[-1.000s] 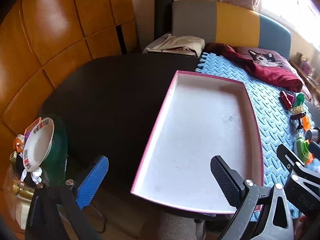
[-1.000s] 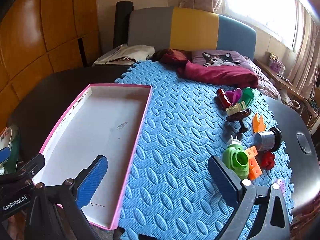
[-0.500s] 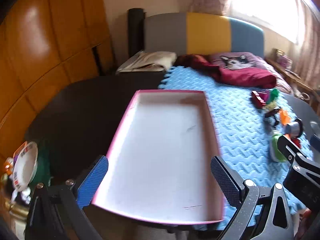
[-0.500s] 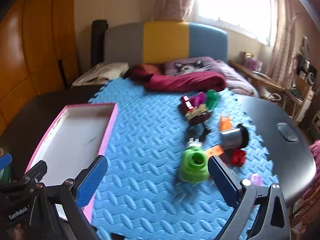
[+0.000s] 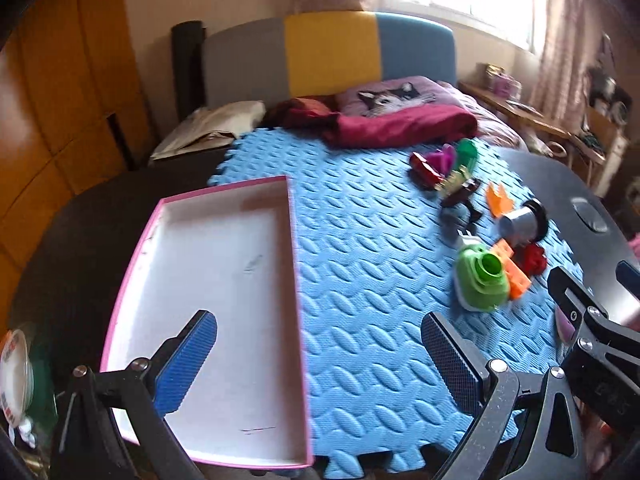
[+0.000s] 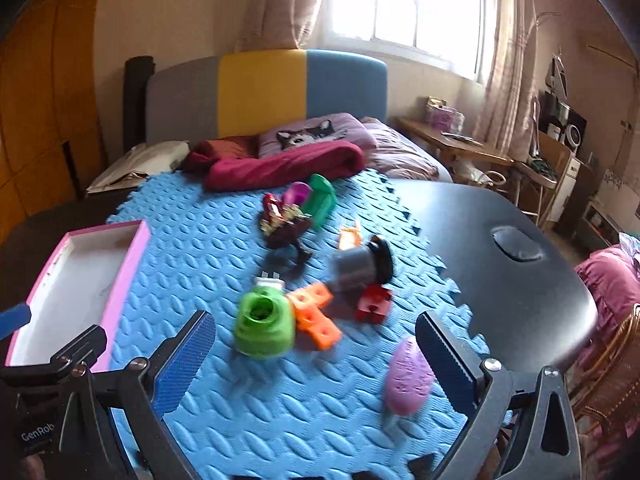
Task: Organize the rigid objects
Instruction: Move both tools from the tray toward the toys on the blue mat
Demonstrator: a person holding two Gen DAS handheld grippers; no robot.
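While both grippers hover low over the near edge of the blue foam mat (image 6: 224,412), nothing is held: the left gripper (image 5: 320,364) has its fingers wide apart and empty, and the right gripper (image 6: 316,360) also has its fingers wide apart and empty. Nearest to the right gripper, on the mat, lies a purple oval piece (image 6: 408,376), just beside its right finger. A little farther stands the green toy (image 6: 264,324), touching the orange block (image 6: 316,316), with a red block (image 6: 374,304) and a grey spool (image 6: 358,266) just behind them. Farther again is a small heap of dark, red, magenta and green pieces (image 6: 296,210). The pink-rimmed white tray (image 5: 298,280) sits at the left edge of the mat and seems empty, so I judge that the sorting is only at its beginning. To do the first pick well, the right gripper should go down over one single piece, probably the green toy, with the fingers on two opposite sides, and should not push the orange block. The picture is blurred, so the exact shapes are not sure.
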